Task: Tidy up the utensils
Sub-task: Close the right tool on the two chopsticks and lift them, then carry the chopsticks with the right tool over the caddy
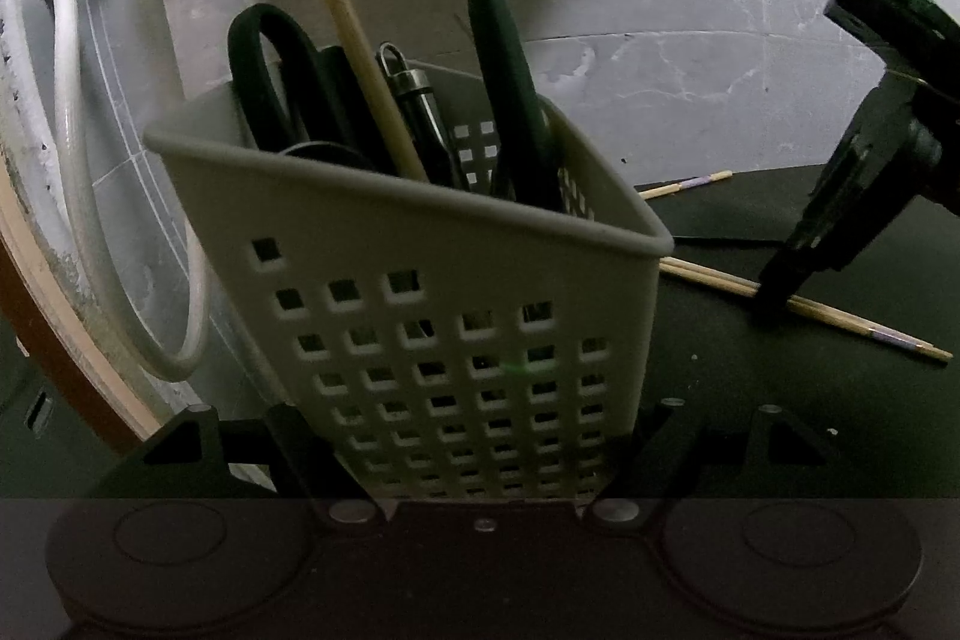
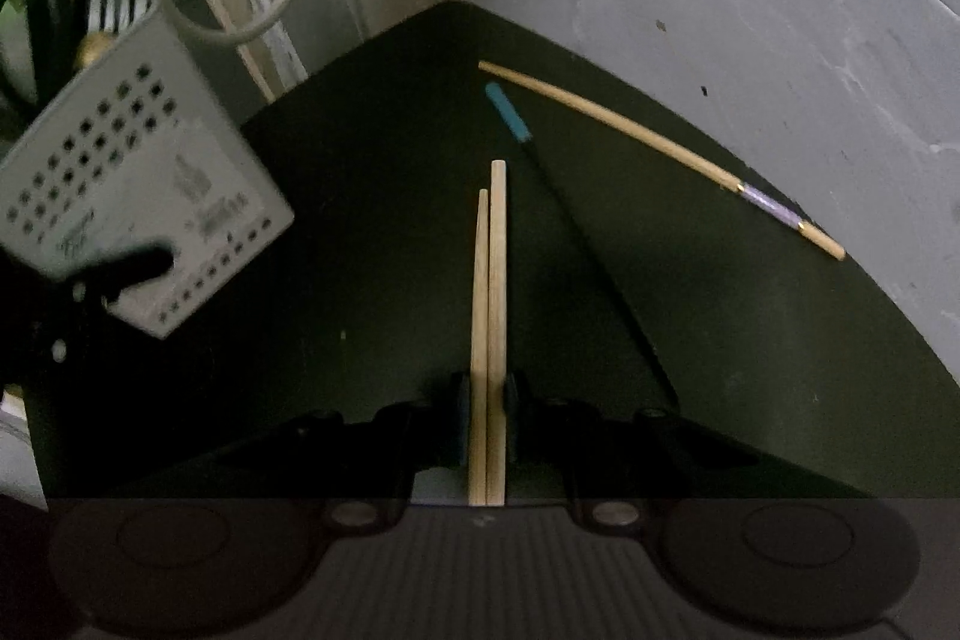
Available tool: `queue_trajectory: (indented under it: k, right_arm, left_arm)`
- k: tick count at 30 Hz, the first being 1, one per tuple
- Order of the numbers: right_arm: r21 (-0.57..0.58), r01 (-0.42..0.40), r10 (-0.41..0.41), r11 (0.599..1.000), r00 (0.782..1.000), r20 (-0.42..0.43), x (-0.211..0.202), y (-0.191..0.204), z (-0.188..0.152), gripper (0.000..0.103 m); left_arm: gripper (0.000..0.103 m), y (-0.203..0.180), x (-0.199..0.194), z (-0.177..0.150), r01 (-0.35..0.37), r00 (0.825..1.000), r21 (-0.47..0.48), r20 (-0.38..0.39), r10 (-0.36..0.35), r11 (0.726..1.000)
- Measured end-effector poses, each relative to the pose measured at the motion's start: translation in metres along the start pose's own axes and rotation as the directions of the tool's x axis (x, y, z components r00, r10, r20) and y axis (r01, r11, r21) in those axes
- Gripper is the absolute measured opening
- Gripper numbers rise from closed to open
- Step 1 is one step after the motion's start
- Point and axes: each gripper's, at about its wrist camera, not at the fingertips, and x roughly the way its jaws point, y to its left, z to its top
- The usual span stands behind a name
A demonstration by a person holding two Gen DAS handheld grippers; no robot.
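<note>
Left gripper (image 1: 480, 436) clamped on pale perforated caddy (image 1: 432, 292), frame centre, holding scissors (image 1: 270, 82), one chopstick (image 1: 354, 40), dark-handled tools. Right gripper (image 2: 487, 400) pinching two chopsticks (image 2: 489, 292) over dark mat (image 2: 336, 244). Upper right: loose chopstick (image 2: 648, 142) beside blue-tipped stick (image 2: 507, 111).

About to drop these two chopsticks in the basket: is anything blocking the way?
Nothing visible between the two pale wooden chopsticks in the right tool and the grey perforated plastic basket. Its mouth is crowded: black scissors, green-handled utensil.
</note>
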Motion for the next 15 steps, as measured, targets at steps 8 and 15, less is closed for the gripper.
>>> queue_trajectory:
  k: [8, 15]
  right_arm:
    - [0.025, -0.017, 0.015, 1.0, 0.999, 0.047, -0.011, 0.004, -0.01, 0.013]
    - [0.089, -0.064, 0.039, 0.994, 0.967, 0.251, -0.046, 0.007, -0.032, 0.013]
  left_arm:
    - [0.079, 0.001, -0.001, -0.001, 0.003, 1.0, 0.001, 0.0, -0.003, 1.0]
    - [0.079, 0.001, -0.002, -0.002, 0.01, 1.0, 0.007, 0.003, -0.01, 1.0]
